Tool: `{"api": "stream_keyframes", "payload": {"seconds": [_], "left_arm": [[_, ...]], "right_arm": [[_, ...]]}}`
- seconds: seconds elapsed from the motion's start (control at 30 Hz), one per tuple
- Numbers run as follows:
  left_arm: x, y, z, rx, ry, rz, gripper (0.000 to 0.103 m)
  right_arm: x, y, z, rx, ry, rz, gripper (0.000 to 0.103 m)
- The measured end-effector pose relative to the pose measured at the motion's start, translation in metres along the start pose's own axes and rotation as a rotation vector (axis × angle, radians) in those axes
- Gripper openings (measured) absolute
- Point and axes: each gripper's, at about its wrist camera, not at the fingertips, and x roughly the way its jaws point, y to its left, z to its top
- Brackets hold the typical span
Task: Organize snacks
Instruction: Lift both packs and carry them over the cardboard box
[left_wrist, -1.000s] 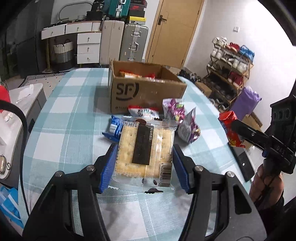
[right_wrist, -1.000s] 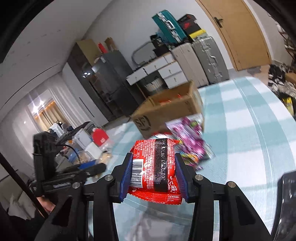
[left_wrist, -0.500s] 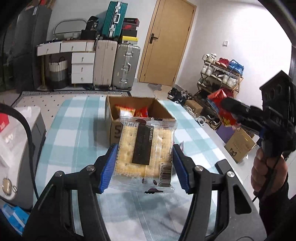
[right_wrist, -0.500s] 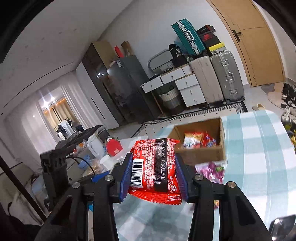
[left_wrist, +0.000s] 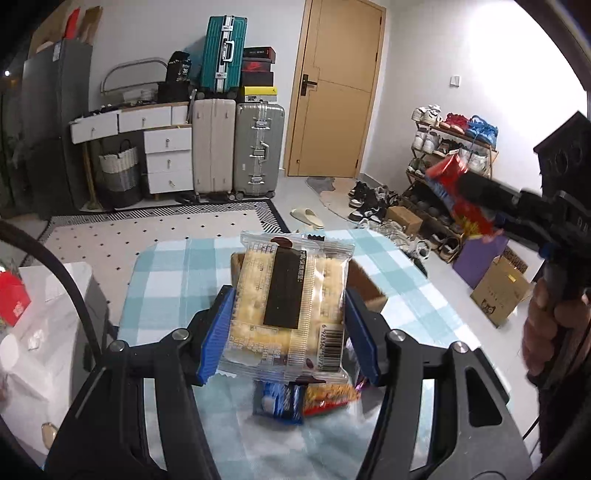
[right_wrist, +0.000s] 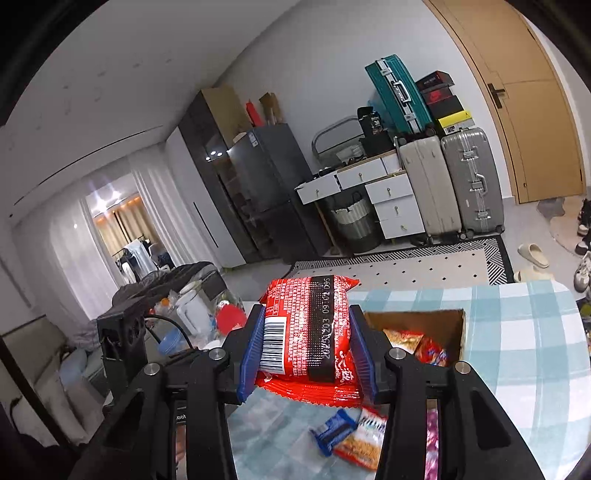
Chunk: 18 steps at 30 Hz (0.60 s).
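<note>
My left gripper (left_wrist: 288, 332) is shut on a clear cracker pack (left_wrist: 291, 302) and holds it high above the table, in front of the cardboard box (left_wrist: 369, 291). My right gripper (right_wrist: 306, 350) is shut on a red snack packet (right_wrist: 310, 332), raised beside the open cardboard box (right_wrist: 413, 317), which holds several snacks. The right gripper with its red packet (left_wrist: 461, 199) also shows at the right of the left wrist view. A blue packet (right_wrist: 334, 432) and an orange-red packet (right_wrist: 362, 439) lie on the checked tablecloth (right_wrist: 517, 350) below.
A purple packet (right_wrist: 430, 443) lies by the right finger. Suitcases (left_wrist: 236, 140), drawers and a shoe rack (left_wrist: 450, 155) stand beyond the table. A cluttered side surface (right_wrist: 192, 314) with a red item lies to the left.
Both grippers have risen higher with their packets still held. The box now sits lower in both views and the loose packets show beneath the grippers.
</note>
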Motion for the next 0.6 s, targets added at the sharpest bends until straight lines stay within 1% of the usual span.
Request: {"api": "stream_keyframes", "payload": {"seconds": [0.13, 0.23, 0.37, 0.5, 0.6], "left_arm": [[0.020, 0.001, 0.027, 0.008, 0.017, -0.005, 0.056], [0.043, 0.002, 0.045, -0.020, 0.055, -0.035, 0.056], [0.079, 0.004, 0.061, -0.054, 0.101, -0.038, 0.056], [0.114, 0.004, 0.070, -0.056, 0.138, -0.038, 0.056], [0.142, 0.004, 0.072, -0.056, 0.170, -0.030, 0.056]], "right_arm": [[0.020, -0.012, 0.022, -0.010, 0.011, -0.024, 0.045], [0.029, -0.022, 0.035, -0.006, 0.005, -0.033, 0.045], [0.046, -0.035, 0.050, -0.027, 0.004, -0.074, 0.045], [0.067, -0.050, 0.056, -0.040, 0.035, -0.113, 0.045], [0.082, -0.063, 0.051, -0.052, 0.047, -0.154, 0.045]]}}
